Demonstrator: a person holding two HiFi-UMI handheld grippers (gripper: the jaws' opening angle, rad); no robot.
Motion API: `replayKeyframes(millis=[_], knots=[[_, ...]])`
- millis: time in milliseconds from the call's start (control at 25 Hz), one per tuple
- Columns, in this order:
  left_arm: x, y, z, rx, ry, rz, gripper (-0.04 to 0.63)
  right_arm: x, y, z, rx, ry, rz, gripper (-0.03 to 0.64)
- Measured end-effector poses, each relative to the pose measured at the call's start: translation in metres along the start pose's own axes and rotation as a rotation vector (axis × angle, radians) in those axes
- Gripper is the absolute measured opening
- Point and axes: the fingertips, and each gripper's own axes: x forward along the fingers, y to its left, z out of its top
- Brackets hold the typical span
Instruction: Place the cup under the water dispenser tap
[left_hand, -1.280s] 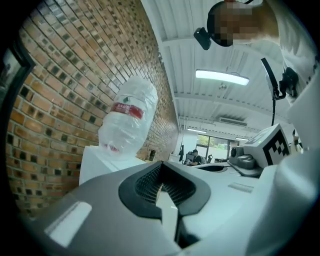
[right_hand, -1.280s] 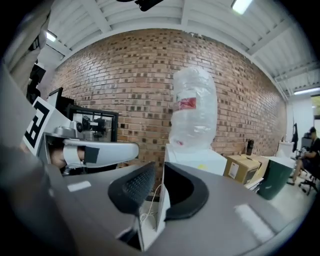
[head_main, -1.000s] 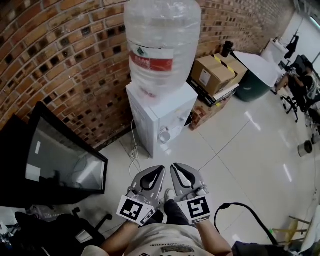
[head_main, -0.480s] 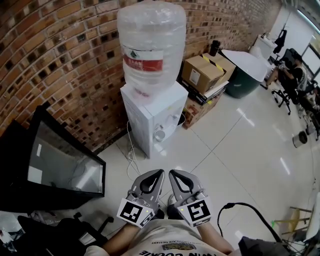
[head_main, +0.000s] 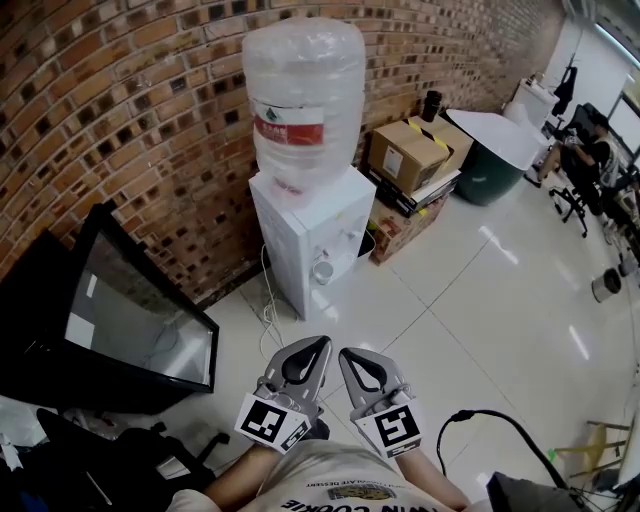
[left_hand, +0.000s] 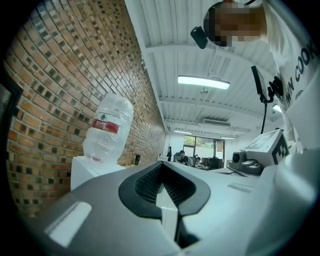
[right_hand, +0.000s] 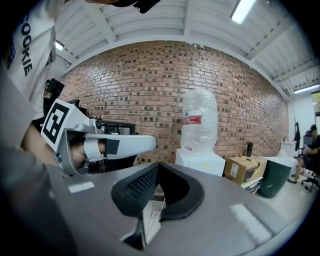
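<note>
Cup (head_main: 322, 270) sits in dispenser (head_main: 345, 212) recess under tap; placement looks done. Left hand-held gripper (head_main: 318, 346) and right hand-held gripper (head_main: 348, 356) clenched, empty, side by side, well apart from dispenser, probably parked clear.

- Water dispenser (head_main: 318, 228): smooth white plastic, slightly glossy.
- Bottle (head_main: 303, 95) on top of it: clear, thin plastic with a dimpled, crinkled skin.
- Wall (head_main: 130, 120) behind it: rough, matt brick.
- Floor (head_main: 480, 290) before it: glossy, reflective tiles.
- Boxes (head_main: 405, 155) right of it: matt brown cardboard.
</note>
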Motion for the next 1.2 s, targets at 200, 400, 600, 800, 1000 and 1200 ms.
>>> replayKeyframes(millis=[200, 400, 600, 800, 1000, 1200], knots=[[-0.010, -0.043, -0.004, 0.011, 0.000, -0.005, -0.009, -0.044, 0.002, -0.004, 0.017, -0.015, -0.013, 0.006], [-0.031, -0.092, -0.013, 0.015, 0.014, 0.001, -0.009, -0.095, 0.018, -0.013, 0.025, -0.043, -0.004, 0.006], [-0.062, -0.142, -0.023, 0.021, 0.033, 0.012, -0.009, -0.146, 0.042, -0.028, 0.046, -0.039, 0.008, 0.006], [-0.085, -0.179, -0.027, 0.028, 0.040, 0.007, -0.009, -0.183, 0.060, -0.037, 0.067, -0.038, 0.007, 0.006], [-0.101, -0.200, -0.019, 0.032, 0.037, -0.014, -0.009, -0.203, 0.073, -0.032, 0.056, -0.055, 0.001, 0.006], [-0.116, -0.206, -0.017, 0.023, 0.035, -0.031, -0.009, -0.210, 0.089, -0.024, 0.046, -0.061, -0.008, 0.006]])
